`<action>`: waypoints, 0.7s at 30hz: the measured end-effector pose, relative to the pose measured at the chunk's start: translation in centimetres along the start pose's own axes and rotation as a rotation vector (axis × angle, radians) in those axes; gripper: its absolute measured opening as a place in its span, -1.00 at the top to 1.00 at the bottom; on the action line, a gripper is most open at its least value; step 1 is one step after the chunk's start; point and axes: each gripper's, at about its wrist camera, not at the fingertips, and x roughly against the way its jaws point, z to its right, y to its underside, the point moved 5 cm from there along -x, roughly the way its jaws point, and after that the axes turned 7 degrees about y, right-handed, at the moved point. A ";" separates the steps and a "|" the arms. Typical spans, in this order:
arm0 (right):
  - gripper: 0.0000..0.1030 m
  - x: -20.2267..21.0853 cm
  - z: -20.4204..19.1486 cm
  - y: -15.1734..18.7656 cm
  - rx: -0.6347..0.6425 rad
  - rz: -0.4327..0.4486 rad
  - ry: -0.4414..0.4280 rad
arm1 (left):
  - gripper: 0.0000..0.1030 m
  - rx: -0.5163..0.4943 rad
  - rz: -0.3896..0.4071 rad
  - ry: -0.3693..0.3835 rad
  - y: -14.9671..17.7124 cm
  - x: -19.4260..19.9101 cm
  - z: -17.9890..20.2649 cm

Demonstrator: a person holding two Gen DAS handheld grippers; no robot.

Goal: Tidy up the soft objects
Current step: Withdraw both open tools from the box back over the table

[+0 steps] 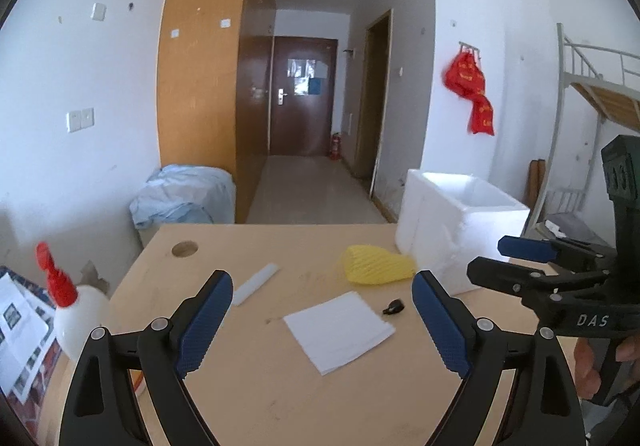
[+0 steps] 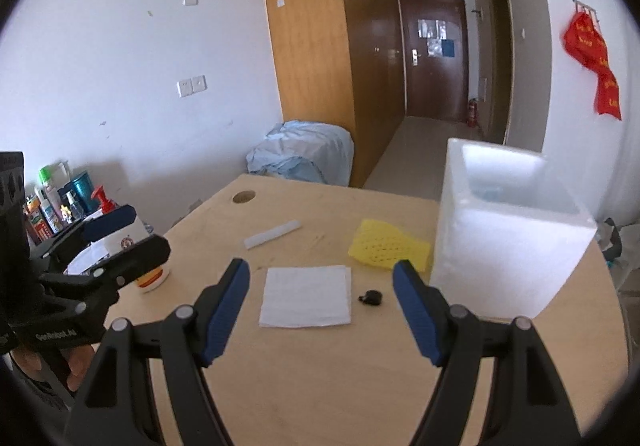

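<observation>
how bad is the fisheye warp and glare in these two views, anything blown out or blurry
Left wrist view: heavy barrel distortion, dark vignette corners; the foam box is nearly blown out, its edges soft. Right wrist view: same bending of walls; the foam box glares white, while the white sheet and yellow mesh stay fairly sharp.

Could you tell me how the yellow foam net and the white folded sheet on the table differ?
The yellow net is a bulging mesh sleeve; the white sheet is flat, smooth and square. The net lies against the foam box, farther from the grippers; the sheet lies apart from the box, nearer the middle of the table. Both rest loose on the table, held by neither gripper.
</observation>
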 end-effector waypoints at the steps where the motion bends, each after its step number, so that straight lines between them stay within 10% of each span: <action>1: -0.51 -0.1 -0.2 0.2 -0.003 -0.004 -0.004 | -0.77 0.006 -0.003 0.002 0.4 0.0 -0.3; 21: -0.51 5.7 -4.0 3.7 0.004 0.023 0.048 | -0.77 0.007 -0.004 0.012 3.7 4.2 -1.3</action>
